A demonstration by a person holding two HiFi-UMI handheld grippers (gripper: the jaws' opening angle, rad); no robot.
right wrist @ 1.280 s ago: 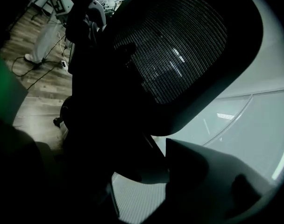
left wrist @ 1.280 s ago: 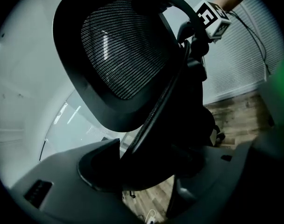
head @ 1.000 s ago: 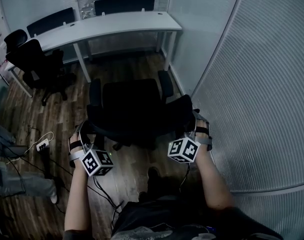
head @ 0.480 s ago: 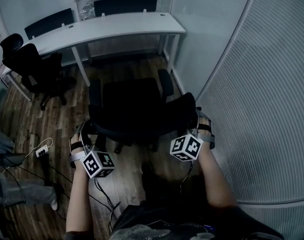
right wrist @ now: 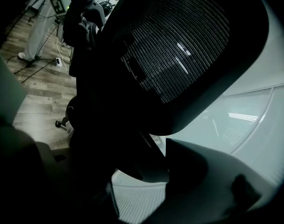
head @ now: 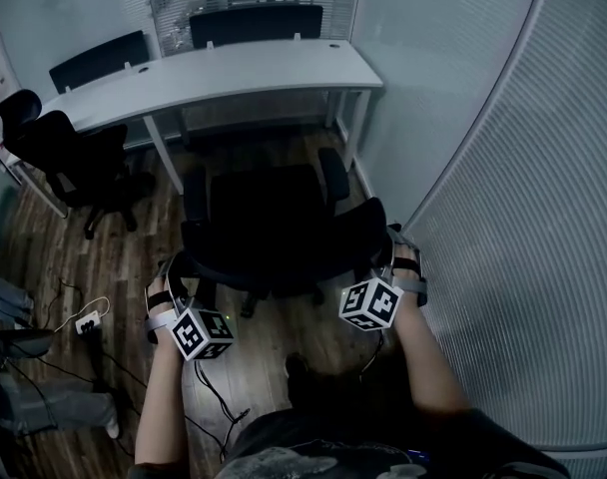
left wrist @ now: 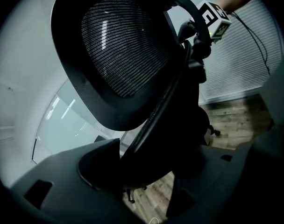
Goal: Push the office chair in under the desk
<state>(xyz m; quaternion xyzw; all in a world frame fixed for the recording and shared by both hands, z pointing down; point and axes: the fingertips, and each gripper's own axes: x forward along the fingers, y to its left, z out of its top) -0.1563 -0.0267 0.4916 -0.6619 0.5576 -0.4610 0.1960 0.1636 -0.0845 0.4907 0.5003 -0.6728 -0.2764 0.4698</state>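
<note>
Chair (head: 269,228) stands on the floor facing the surface (head: 234,68), short of its near edge and not yet under. Your left gripper (head: 176,267) and right gripper (head: 395,247) each clamp a backrest side, jaws wide. Judged midway: the final run-in remains.

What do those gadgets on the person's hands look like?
The left tool and right tool are dark two-jaw clamps, strapped to the hands with pale bands. Each bears a white cube printed with black square markers and trails a thin black cable. Forearms are bare; the top is dark.
</note>
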